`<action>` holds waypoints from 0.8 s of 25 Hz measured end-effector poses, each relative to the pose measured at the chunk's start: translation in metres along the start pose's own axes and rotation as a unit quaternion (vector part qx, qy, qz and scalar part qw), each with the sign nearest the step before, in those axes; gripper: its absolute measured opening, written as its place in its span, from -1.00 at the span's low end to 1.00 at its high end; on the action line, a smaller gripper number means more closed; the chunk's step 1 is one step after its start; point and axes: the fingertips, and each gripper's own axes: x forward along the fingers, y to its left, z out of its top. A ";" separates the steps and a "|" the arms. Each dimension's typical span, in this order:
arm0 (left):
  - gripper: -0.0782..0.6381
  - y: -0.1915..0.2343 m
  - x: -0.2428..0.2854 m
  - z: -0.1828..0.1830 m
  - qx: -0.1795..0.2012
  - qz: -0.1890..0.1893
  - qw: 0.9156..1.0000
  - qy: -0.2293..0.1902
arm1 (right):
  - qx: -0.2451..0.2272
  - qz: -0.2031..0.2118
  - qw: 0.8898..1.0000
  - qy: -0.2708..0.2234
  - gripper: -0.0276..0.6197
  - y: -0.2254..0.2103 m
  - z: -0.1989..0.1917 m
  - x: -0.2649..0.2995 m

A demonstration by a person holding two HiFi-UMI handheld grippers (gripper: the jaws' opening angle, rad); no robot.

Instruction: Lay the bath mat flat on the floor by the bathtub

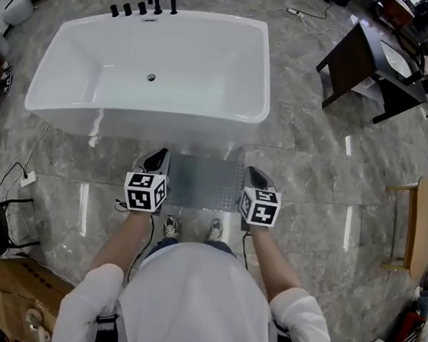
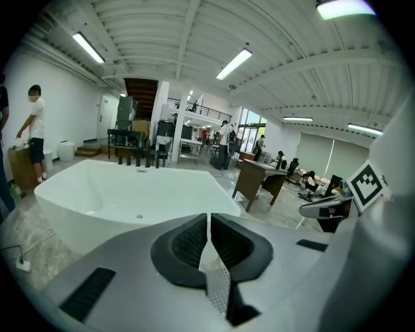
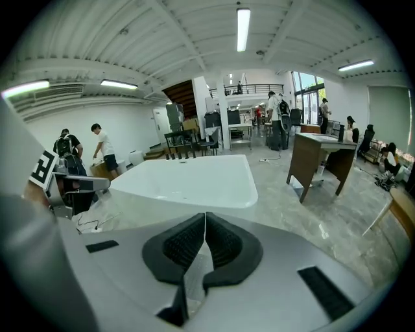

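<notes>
The bathtub (image 1: pixel 265 80) lies crosswise ahead of the person, its long near wall facing the shoes (image 1: pixel 170 227). A strip of grey marble floor (image 1: pixel 311 198) runs between the two. That strip stays bare to either side. At the left it reaches a cable with a plug block (image 1: pixel 27 177), and at the right a wooden bench (image 1: pixel 418 226), both well apart from the grippers. A dark desk (image 1: pixel 362 65) stands off the tub's right end, and a cardboard box (image 1: pixel 17 289) sits behind the person's left side. The bath mat (image 1: pixel 203 182) hangs above this strip, stretched roughly level between the two grippers. In the head view its far edge lies just short of the tub's near wall. It looks thin, grey and semi-clear, covered in rows of small dots, with straight side edges. The left gripper (image 1: pixel 156 159) has its fingers (image 2: pixel 187 245) closed on the mat's left edge, and a dotted tongue of mat shows between the ribbed pads. The right gripper (image 1: pixel 253 176) has its fingers (image 3: pixel 224 243) clamped the same way on the right edge, where the mat material folds out below the pads.
</notes>
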 end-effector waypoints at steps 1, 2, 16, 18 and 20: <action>-0.66 -0.002 -0.005 0.005 0.005 -0.001 1.000 -0.005 | -0.001 0.003 1.000 -0.009 -0.81 0.001 0.006 -0.005; -0.66 -0.004 -0.010 0.009 0.011 -0.002 1.000 -0.011 | 0.001 0.007 1.000 -0.019 -0.81 0.003 0.012 -0.012; -0.65 -0.034 -0.061 0.097 0.052 -0.040 0.988 -0.137 | -0.031 0.072 0.982 -0.173 -0.81 0.049 0.120 -0.083; -0.66 -0.037 -0.068 0.108 0.061 -0.039 0.986 -0.152 | -0.034 0.078 0.978 -0.188 -0.81 0.054 0.131 -0.092; -0.66 -0.038 -0.076 0.117 0.066 -0.038 0.984 -0.164 | -0.038 0.083 0.975 -0.202 -0.82 0.061 0.140 -0.103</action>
